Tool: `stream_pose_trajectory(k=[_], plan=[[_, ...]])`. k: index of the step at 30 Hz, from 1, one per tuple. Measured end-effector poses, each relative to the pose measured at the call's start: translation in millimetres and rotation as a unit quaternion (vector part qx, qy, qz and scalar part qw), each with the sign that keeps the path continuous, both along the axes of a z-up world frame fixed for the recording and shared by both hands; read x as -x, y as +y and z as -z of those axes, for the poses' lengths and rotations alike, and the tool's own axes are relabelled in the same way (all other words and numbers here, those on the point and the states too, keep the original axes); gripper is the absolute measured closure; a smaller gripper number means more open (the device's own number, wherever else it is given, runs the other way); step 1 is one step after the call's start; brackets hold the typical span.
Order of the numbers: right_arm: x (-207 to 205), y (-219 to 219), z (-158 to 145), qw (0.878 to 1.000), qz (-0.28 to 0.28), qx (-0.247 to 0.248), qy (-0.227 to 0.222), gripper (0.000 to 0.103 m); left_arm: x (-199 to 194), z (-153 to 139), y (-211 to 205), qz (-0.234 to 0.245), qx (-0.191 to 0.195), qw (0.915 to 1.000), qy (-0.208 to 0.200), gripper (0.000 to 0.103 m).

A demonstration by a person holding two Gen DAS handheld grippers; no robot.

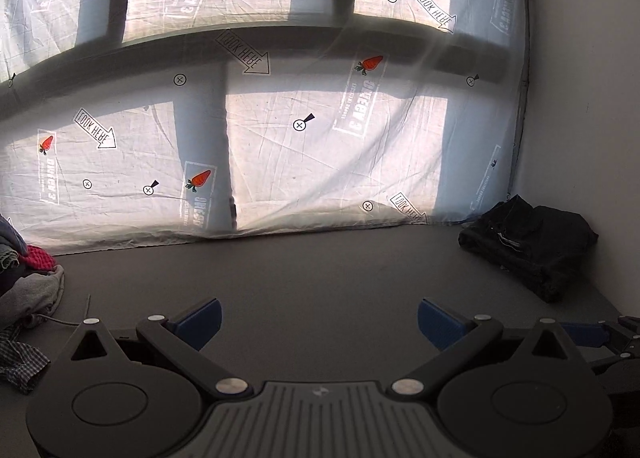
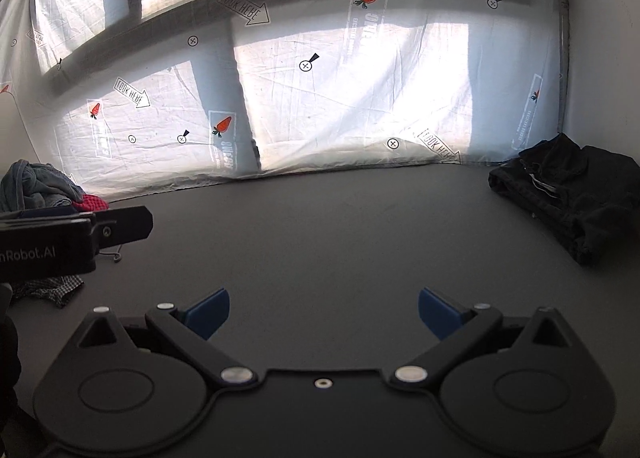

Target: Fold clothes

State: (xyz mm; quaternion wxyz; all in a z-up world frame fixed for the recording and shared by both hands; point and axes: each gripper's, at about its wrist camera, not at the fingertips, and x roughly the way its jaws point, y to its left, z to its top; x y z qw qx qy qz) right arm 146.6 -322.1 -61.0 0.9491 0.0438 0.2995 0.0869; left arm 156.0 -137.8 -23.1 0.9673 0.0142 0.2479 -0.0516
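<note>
A folded black garment [image 1: 532, 246] is laid at the far right. Unfolded clothes [image 1: 28, 282] are heaped at the left edge.

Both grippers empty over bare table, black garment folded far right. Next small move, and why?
Probably swing the left gripper toward the unfolded pile at the table's left edge. Both grippers, including the right gripper, are open with nothing between the pads, and the folded black garment looks done.

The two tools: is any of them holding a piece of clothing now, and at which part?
Nothing is held. The left tool and the right tool are both open over the bare table.
</note>
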Motion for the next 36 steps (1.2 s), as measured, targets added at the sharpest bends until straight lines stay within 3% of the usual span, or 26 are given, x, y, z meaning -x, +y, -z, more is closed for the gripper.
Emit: stream_pose_trajectory(k=[9,16,25,36], plan=[[61,75,3,0.999,-0.014,0.030,0.015,0.001,67,11,71,-0.010,-0.013,0.9995,0.026,0.000],[83,115,3,0.999,-0.030,0.037,0.017,0.001,98,16,119,-0.039,-0.009,0.9985,0.037,0.000],[90,159,2,0.997,-0.059,0.047,0.013,0.001,121,15,172,-0.089,0.000,0.9952,0.040,0.000],[86,177,3,0.995,-0.078,0.068,0.008,0.001,120,18,194,-0.115,0.010,0.9926,0.037,0.000]])
